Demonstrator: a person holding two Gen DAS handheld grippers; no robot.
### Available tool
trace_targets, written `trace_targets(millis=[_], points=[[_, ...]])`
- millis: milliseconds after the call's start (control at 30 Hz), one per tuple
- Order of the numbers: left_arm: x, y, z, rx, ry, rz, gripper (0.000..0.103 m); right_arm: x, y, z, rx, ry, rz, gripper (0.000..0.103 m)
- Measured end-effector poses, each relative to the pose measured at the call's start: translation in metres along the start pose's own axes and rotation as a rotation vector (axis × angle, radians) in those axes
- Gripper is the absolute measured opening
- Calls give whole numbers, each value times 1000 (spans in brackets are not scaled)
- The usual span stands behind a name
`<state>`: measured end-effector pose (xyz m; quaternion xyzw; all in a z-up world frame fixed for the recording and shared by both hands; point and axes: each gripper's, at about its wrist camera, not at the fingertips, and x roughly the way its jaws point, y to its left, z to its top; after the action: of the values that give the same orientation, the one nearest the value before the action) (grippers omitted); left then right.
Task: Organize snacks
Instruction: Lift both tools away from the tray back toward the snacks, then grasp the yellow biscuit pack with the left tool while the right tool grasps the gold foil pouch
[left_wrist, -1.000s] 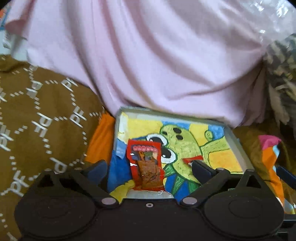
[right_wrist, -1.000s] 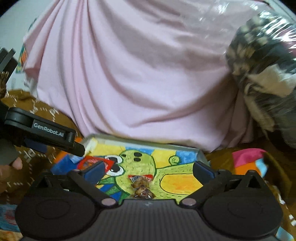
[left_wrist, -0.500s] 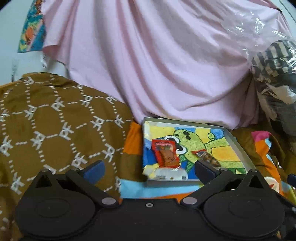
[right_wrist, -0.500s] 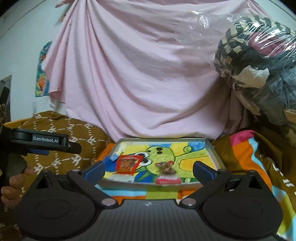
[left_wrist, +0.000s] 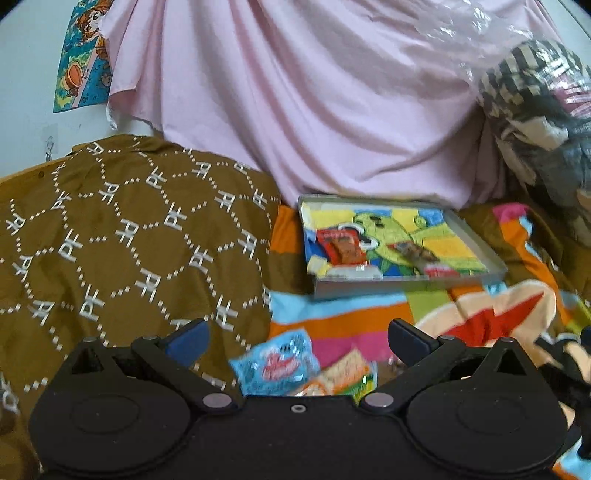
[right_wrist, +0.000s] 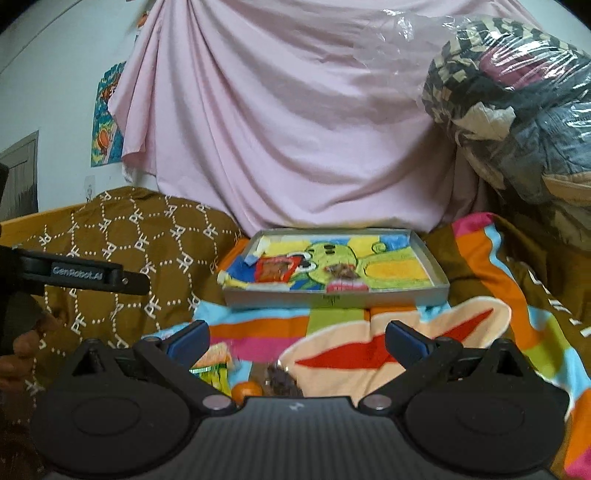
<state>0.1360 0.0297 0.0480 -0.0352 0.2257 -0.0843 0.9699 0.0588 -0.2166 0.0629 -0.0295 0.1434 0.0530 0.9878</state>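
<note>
Nearest, both the left gripper (left_wrist: 297, 338) and right gripper (right_wrist: 297, 338) hover with jaws spread wide and empty over loose snacks on the blanket (right_wrist: 461, 325): a blue packet (left_wrist: 275, 365), likely next. Farther off, the tray (right_wrist: 437, 275) already holds a red packet (left_wrist: 341, 249) and a brown one (left_wrist: 415, 254), apart.

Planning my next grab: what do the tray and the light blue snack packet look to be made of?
Tray: probably thin metal or stiff card; grey matte walls, straight folded rim.
Light blue snack packet: glossy plastic film, crinkled with bright glints, though blurred.
</note>
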Motion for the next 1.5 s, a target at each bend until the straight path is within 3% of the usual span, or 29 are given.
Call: trace_targets(millis=[267, 500, 667, 800, 933, 1333, 1500], points=[[-18, 7, -28, 40, 51, 5, 102, -14, 4, -19, -42, 58, 26, 103], [-15, 12, -48, 66, 157, -9, 102, -16, 11, -35, -89, 136, 63, 103], [-7, 11, -58, 83, 232, -16, 102, -9, 16, -44, -92, 227, 104, 103], [5, 10, -61, 92, 291, -34, 102, 4, 20, -56, -70, 356, 152, 103], [22, 9, -62, 137, 343, -62, 102, 10, 24, -62, -59, 395, 171, 103], [56, -4, -68, 284, 361, -162, 102, 31, 26, -67, -22, 467, 157, 103], [67, -5, -70, 297, 377, -197, 102, 37, 31, -70, -33, 474, 142, 103]])
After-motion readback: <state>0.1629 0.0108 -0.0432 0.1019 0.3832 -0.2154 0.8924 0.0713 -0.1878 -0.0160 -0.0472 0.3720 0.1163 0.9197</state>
